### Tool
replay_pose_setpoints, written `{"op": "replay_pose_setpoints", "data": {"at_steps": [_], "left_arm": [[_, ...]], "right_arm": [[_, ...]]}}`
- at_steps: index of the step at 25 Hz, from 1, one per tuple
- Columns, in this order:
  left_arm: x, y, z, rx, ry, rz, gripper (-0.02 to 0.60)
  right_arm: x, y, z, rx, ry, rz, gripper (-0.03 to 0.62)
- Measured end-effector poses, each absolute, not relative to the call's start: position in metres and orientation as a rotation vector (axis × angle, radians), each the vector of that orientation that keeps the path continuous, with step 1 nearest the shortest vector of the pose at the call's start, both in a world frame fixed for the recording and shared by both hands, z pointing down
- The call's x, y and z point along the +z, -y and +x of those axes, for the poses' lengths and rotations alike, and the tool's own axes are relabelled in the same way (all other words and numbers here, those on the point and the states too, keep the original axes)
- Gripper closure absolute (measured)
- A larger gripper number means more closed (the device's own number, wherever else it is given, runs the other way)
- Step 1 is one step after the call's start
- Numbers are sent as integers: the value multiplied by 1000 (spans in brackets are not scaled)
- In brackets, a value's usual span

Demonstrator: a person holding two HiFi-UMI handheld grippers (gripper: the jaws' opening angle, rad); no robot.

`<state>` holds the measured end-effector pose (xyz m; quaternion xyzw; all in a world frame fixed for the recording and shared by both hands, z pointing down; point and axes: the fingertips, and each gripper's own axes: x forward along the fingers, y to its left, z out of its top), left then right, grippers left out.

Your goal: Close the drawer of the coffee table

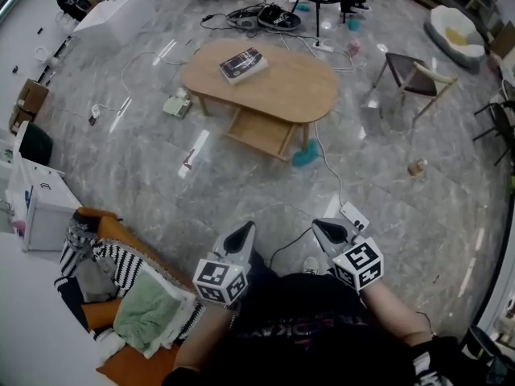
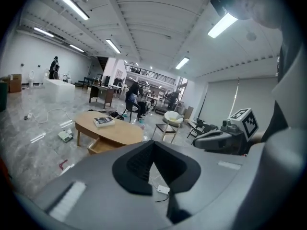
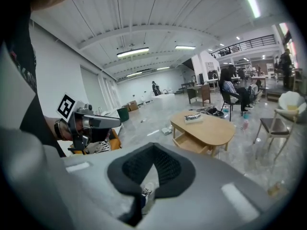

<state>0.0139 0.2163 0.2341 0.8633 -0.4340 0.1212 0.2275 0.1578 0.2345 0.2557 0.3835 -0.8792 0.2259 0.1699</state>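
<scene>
Left gripper (image 1: 244,233): fingers closed together, nothing between them. The left gripper view shows the dark pads meeting at the tip (image 2: 153,145), with only floor beyond.

Right gripper (image 1: 323,228): fingers likewise closed and empty, pads meeting at the tip (image 3: 153,147) in the right gripper view.

I hold both grippers low in front of my body, side by side but apart, each pointing forward and somewhat down towards the coffee table (image 1: 294,87). Neither touches anything. Each appears in the other's view, marker cube uppermost.

The table is an oval wooden piece standing on the grey stone floor (image 1: 161,175), well apart from me. Its drawer (image 1: 259,132) is open, drawn out from under the top on the side facing me. It shows the same way in the left gripper view (image 2: 101,145) and the right gripper view (image 3: 191,143).

A book (image 1: 243,63) lies on the table top near the far left edge. A teal object (image 1: 305,156) lies on the floor just beside the drawer's right corner. A white power strip (image 1: 354,215) lies on the floor near the right gripper.
</scene>
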Motion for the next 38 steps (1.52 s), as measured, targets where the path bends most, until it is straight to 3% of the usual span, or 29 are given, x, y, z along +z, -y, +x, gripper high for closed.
{"op": "replay_pose_setpoints", "data": {"at_steps": [18, 38], "left_arm": [[267, -28, -156, 433, 973, 2447, 583], [299, 34, -226, 462, 858, 2485, 583]], "right_arm": [[266, -59, 1, 771, 2336, 1391, 594], [283, -24, -49, 804, 2181, 1582, 594]]}}
